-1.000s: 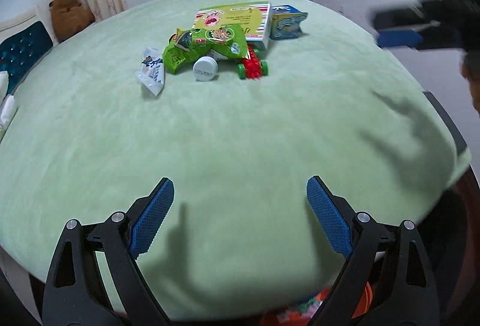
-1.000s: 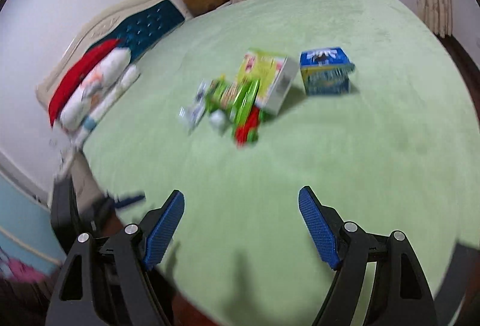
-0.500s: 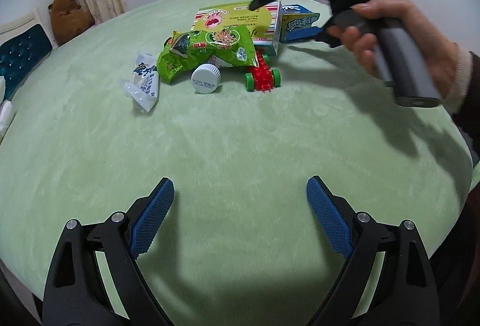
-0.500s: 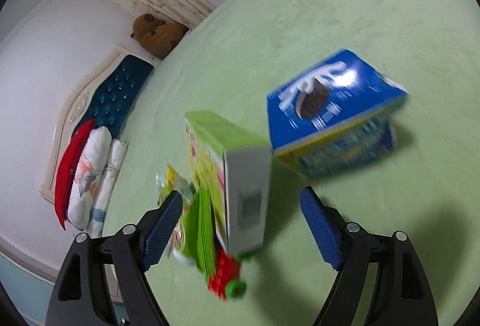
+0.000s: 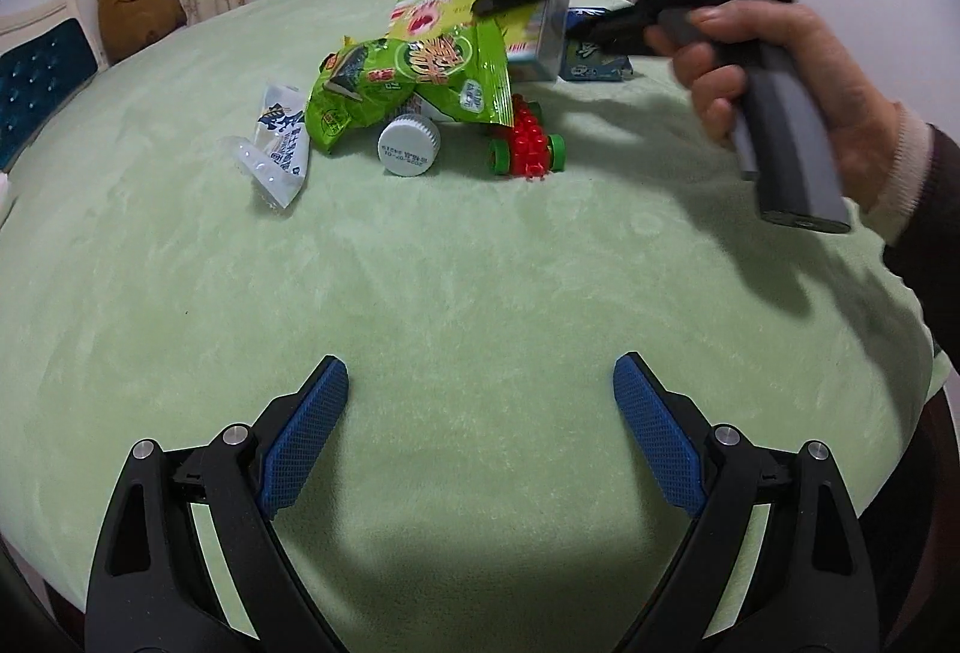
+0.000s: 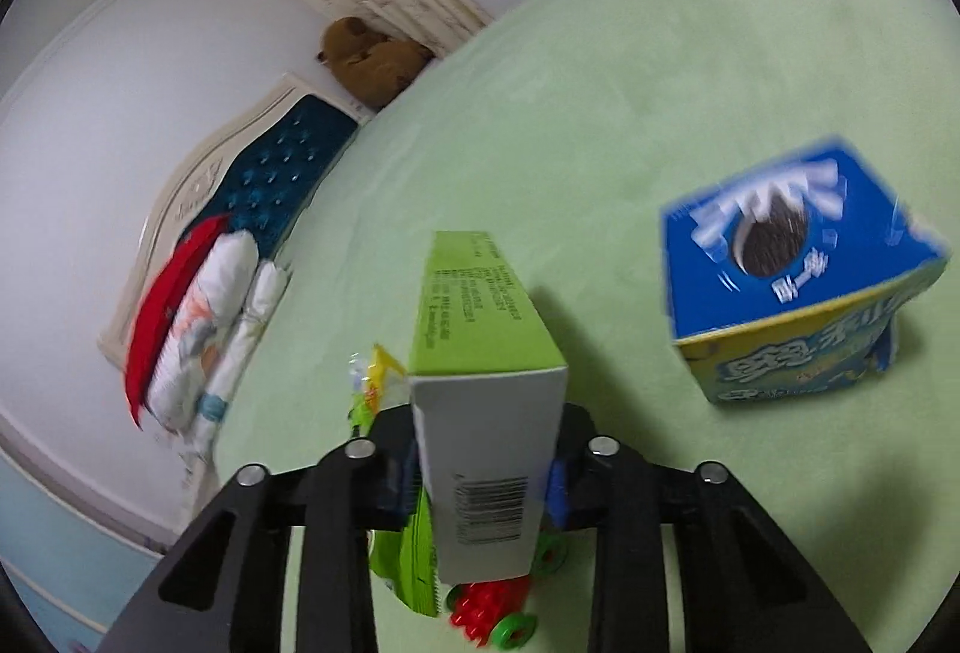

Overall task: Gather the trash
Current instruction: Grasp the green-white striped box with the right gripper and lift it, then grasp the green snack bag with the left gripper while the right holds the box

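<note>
Over bed (image 6: pixel 690 71), fingers (image 6: pixel 558 491) around green box (image 6: pixel 486 413).

Snack bag (image 5: pixel 414 83) lay atop bottle cap (image 5: pixel 408 147) and toy car (image 5: pixel 528 143), leaning on carton (image 6: pixel 486 431) behind; sachet (image 5: pixel 279 143) to bag's left, cookie box (image 6: pixel 798 269) right of carton, all on bed cover (image 5: pixel 456 293)

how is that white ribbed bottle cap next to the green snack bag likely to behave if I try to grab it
The white ribbed cap stands on edge, tucked under the green snack bag, so it will probably roll if nudged. It looks like stiff plastic, so the fingers should not crush it. The ridges should help grip, and the soft green bed cover may slow any rolling.
</note>
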